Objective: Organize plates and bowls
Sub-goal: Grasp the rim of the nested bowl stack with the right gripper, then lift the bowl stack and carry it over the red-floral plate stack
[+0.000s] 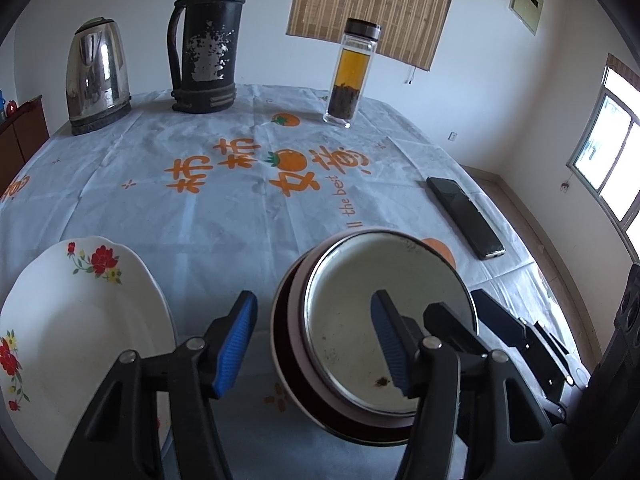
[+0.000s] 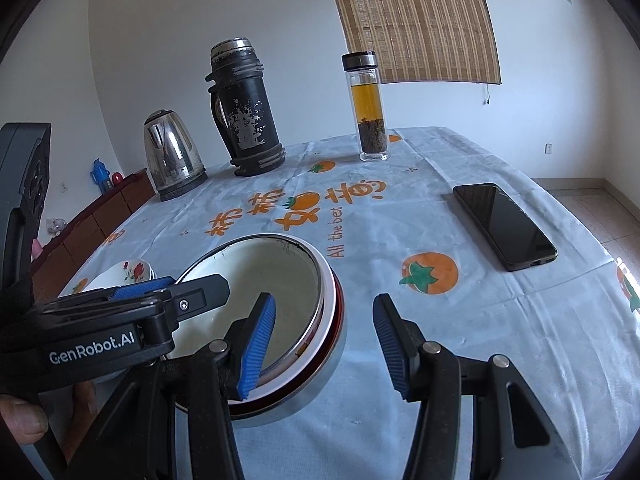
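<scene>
A stack of nested bowls (image 1: 360, 280) sits on the tablecloth, a white enamel bowl with a metal rim on top, pinkish and dark red bowls beneath. My left gripper (image 1: 314, 344) is open and straddles the stack's left rim, one pad outside and one inside the top bowl. My right gripper (image 2: 324, 344) is open astride the right rim of the bowl stack (image 2: 272, 272), left pad inside and right pad over the cloth. No pad presses on the rim. A white plate with red flowers (image 1: 80, 320) lies to the left and shows behind the left gripper's fingers (image 2: 140, 291).
At the back of the table stand a steel kettle (image 1: 98, 76), a worn black thermos (image 1: 208, 40) and a glass tea bottle (image 1: 350, 76). A black phone (image 2: 504, 226) lies on the right, near the table edge. A thumb (image 2: 24, 420) shows at lower left.
</scene>
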### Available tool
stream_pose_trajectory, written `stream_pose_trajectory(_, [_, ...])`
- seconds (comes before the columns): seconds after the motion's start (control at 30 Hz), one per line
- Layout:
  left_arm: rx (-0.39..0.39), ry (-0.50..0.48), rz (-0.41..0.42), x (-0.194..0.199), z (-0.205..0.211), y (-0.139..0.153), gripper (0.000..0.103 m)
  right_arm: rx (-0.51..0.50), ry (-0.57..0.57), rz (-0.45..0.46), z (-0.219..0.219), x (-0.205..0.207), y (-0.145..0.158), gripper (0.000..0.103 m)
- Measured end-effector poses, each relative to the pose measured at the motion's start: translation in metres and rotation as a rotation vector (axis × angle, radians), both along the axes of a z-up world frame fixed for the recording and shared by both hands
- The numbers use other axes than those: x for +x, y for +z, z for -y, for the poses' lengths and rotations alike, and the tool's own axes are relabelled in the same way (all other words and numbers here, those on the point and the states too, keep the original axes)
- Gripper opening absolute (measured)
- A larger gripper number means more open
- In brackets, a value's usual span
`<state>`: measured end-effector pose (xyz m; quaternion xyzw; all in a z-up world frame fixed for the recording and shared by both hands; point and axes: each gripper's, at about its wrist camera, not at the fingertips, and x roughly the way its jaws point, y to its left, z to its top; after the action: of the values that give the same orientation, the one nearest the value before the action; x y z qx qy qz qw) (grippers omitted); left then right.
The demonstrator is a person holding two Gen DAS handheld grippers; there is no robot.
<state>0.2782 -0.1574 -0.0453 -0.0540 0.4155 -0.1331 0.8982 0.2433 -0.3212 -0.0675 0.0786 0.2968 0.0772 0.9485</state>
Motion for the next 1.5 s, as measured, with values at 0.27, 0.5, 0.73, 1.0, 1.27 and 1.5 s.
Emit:
stream_pose_trajectory(0.27, [-0.007, -0.001, -0.044, 0.002, -0.001, -0.006, 0.059, 0.004, 0.024, -0.040, -0.005, 0.003, -0.004, 0.038])
stream_pose_trajectory(0.5, [-0.062, -0.025, -0.086, 0.003, -0.001, -0.011, 0.051, -0.053, 0.000, -0.068, -0.010, 0.004, 0.000, 0.031])
stream_pose_trajectory(0.73, [-0.025, -0.029, -0.040, -0.004, 0.006, -0.005, 0.050, -0.057, -0.029, -0.082, -0.008, 0.004, -0.002, 0.027])
stream_pose_trajectory(1.0, [-0.025, -0.027, -0.020, -0.008, 0.005, 0.001, 0.050, -0.031, -0.037, -0.084, -0.006, 0.000, 0.001, 0.025])
stream_pose_trajectory(1.27, [-0.001, -0.028, -0.029, -0.005, 0.006, -0.003, 0.049, -0.024, -0.036, -0.089, -0.005, 0.002, 0.000, 0.021])
stream_pose_trajectory(1.5, [0.001, -0.015, -0.050, -0.006, 0.001, -0.006, 0.054, -0.013, -0.024, -0.092, -0.005, 0.004, 0.002, 0.025])
